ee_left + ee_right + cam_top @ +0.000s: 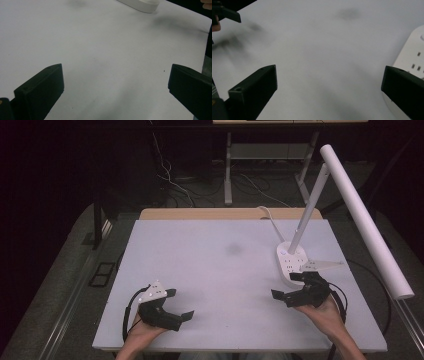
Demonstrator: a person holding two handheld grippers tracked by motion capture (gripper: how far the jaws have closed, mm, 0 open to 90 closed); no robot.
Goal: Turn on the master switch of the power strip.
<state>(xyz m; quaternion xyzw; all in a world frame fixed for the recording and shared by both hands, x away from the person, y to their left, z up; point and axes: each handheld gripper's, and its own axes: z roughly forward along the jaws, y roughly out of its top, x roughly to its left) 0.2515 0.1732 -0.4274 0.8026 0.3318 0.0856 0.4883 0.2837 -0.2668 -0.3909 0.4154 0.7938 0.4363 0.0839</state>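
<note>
High view: a white power strip (pixel 291 262) with a lamp pole lies at the desk's (pixel 220 265) right, just beyond the right hand-held gripper (pixel 291 286), jaws spread; left hand-held gripper (pixel 179 304) likewise released. Right gripper view: its sockets (pixel 415 60) beside the right jaw

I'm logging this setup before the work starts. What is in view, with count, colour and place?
Table top: 1, white-grey board, centre, with a faint dark smudge toward the far side.
Desk lamp: 1, white, its base with sockets at the right of the table, next to the right gripper; long tube head slanting over the right edge.
Lamp cord: 1, white, running from the base off the far edge.
Cables on floor: several, light and dark, beyond the table.
Left gripper: 1, black with grey plate, near left, jaws apart, holding nothing.
Right gripper: 1, black, near right, jaws apart, holding nothing.
</note>
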